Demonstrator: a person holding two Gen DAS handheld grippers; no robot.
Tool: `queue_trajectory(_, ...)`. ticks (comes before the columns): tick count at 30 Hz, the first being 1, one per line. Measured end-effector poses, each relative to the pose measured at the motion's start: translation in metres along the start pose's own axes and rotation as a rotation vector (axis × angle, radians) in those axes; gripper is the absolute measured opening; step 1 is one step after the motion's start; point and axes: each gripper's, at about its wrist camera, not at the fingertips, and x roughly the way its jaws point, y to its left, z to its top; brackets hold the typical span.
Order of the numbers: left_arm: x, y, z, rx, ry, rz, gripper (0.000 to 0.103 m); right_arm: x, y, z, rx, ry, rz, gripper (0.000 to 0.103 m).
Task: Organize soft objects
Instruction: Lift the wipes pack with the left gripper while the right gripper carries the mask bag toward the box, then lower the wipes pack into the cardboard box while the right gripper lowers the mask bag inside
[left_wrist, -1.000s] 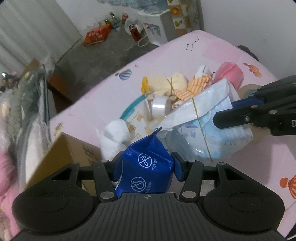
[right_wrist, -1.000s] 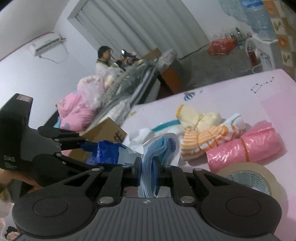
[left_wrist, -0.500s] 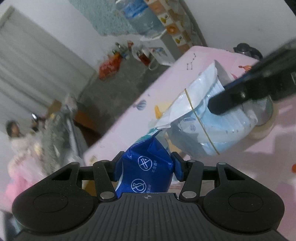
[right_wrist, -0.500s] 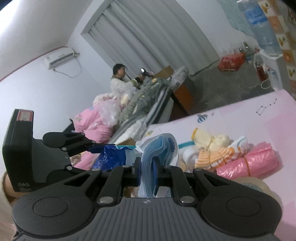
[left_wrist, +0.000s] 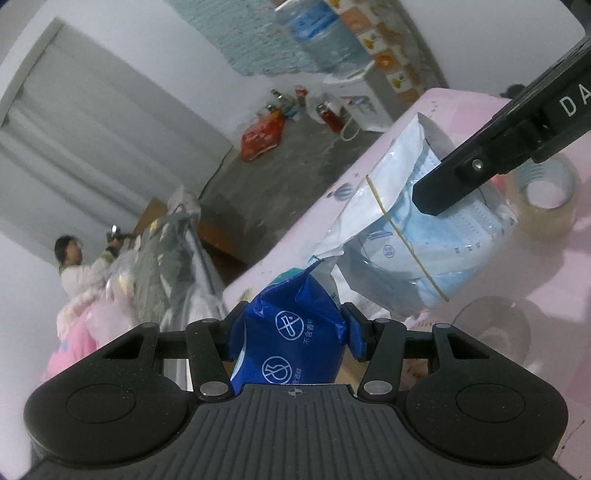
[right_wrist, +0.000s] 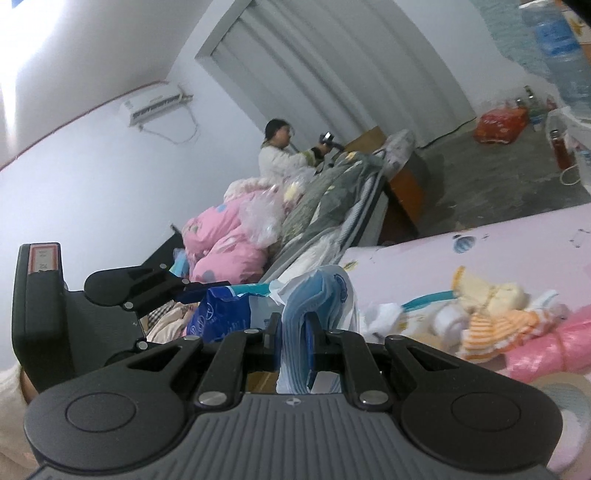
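Above the pink table (left_wrist: 524, 280), two black hand-held grippers each hold a soft packet off the surface. The left gripper (left_wrist: 291, 328) has its jaws clamped on both sides of a crinkled blue wipes packet (left_wrist: 291, 343), which carries round white symbols. The right gripper (right_wrist: 295, 343) has its jaws squeezed nearly together on a clear bag of pale blue face masks (right_wrist: 314, 295); seen from the left wrist, a thin rubber band (left_wrist: 402, 236) runs across this bag and the black finger presses into its upper side. On the table beyond the bag lies a roll of clear tape (left_wrist: 546, 195), toward the right edge. From the right wrist, a heap of small soft things sits further along the table: a yellow bundle (right_wrist: 491, 291), an orange-striped cloth (right_wrist: 498, 325), white socks (right_wrist: 384, 314) and a pink plastic roll (right_wrist: 554, 347). In the background, past the table's far edge, a person (right_wrist: 280, 147) stands behind heaped bedding (right_wrist: 229, 240).
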Motion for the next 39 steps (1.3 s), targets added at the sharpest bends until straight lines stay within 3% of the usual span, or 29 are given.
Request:
queue_trajectory(17, 0.034, 0.068, -0.079, -0.194, 0.066, 0.018, 0.052, 0.095, 0.085, 0.026, -0.083, 0.129, 0.042, 0.013)
queue_trajectory(21, 0.057, 0.080, -0.095, -0.226, 0.092, 0.008, 0.052, 0.131, 0.088, 0.025, -0.079, 0.174, 0.025, 0.013)
queue_trajectory(25, 0.071, 0.088, -0.106, -0.296, 0.108, -0.049, 0.052, 0.173, 0.076, 0.024, -0.025, 0.235, 0.026, 0.013)
queue_trajectory(33, 0.095, 0.082, -0.108, -0.254, 0.106, -0.057, 0.052, 0.246, 0.056, 0.019, -0.015, 0.307, -0.116, 0.013)
queue_trajectory(39, 0.104, 0.078, -0.112, -0.233, 0.109, -0.075, 0.052, 0.298, 0.044, 0.005, -0.045, 0.425, -0.238, 0.012)
